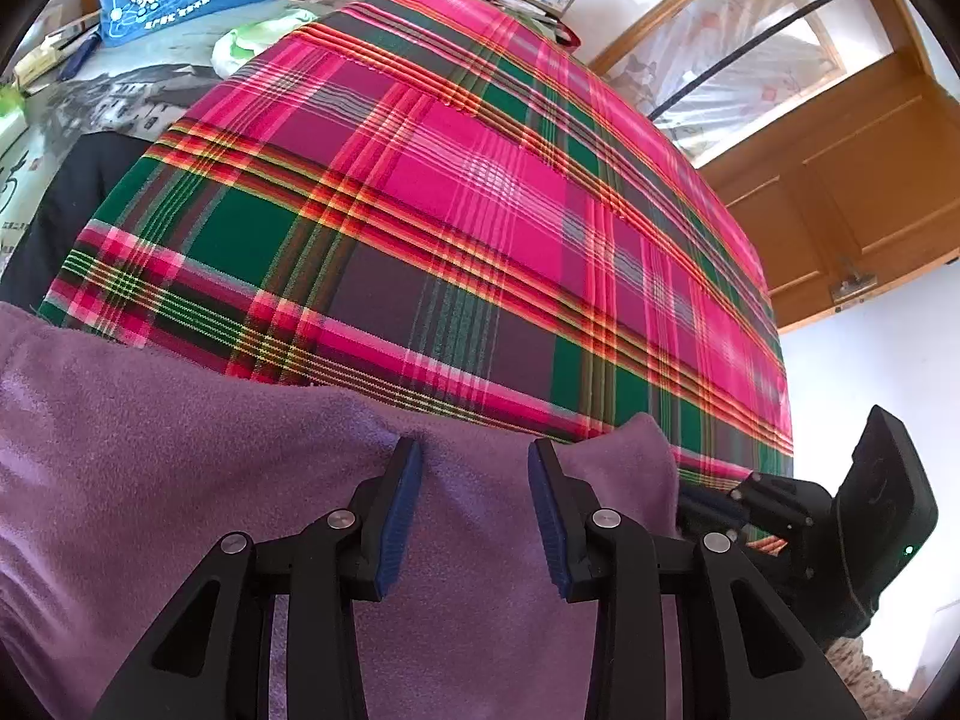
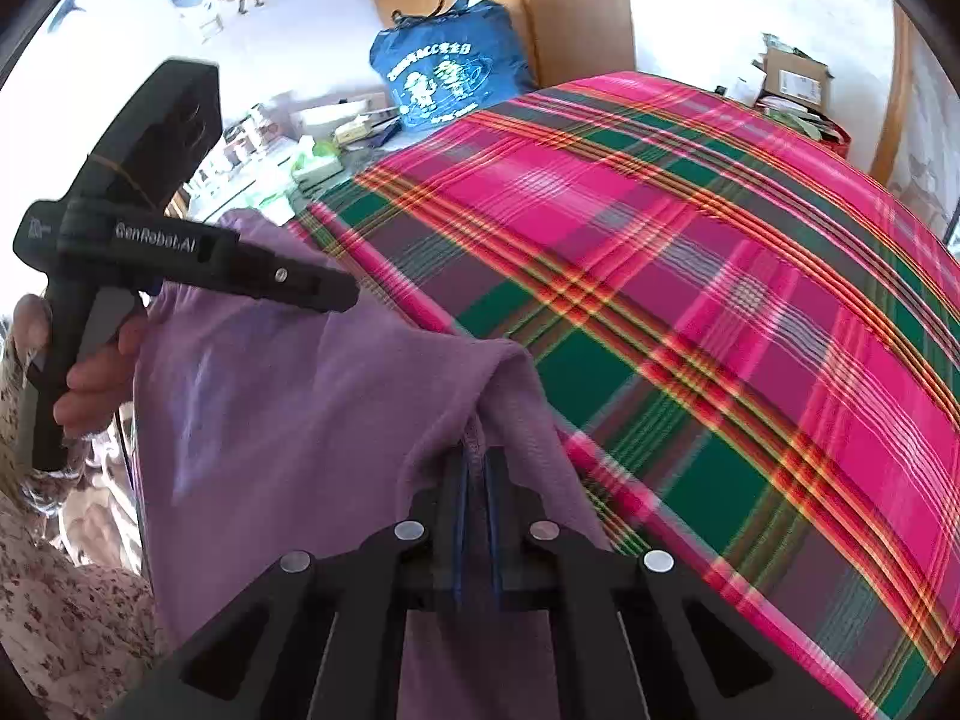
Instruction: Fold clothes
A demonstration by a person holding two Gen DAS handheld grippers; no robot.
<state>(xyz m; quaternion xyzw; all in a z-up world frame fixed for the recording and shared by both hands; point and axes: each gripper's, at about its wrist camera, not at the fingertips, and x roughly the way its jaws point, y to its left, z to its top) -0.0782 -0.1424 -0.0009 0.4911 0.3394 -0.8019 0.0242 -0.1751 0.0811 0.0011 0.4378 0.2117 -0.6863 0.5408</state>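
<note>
The right tool is clenched on a soft purple fleece garment, its pads mostly hidden by the cloth; the left tool stands released over the fleece on the pink-and-green plaid surface.

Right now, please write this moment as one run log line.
step: fold purple fleece garment | left tool: open over fleece | right tool: shut on garment edge | surface: plaid bedspread

Black hand-held gripper, floral sleeve

A pink and green plaid cloth covers the bed, with a blue printed bag, cardboard box and wooden door beyond.
</note>
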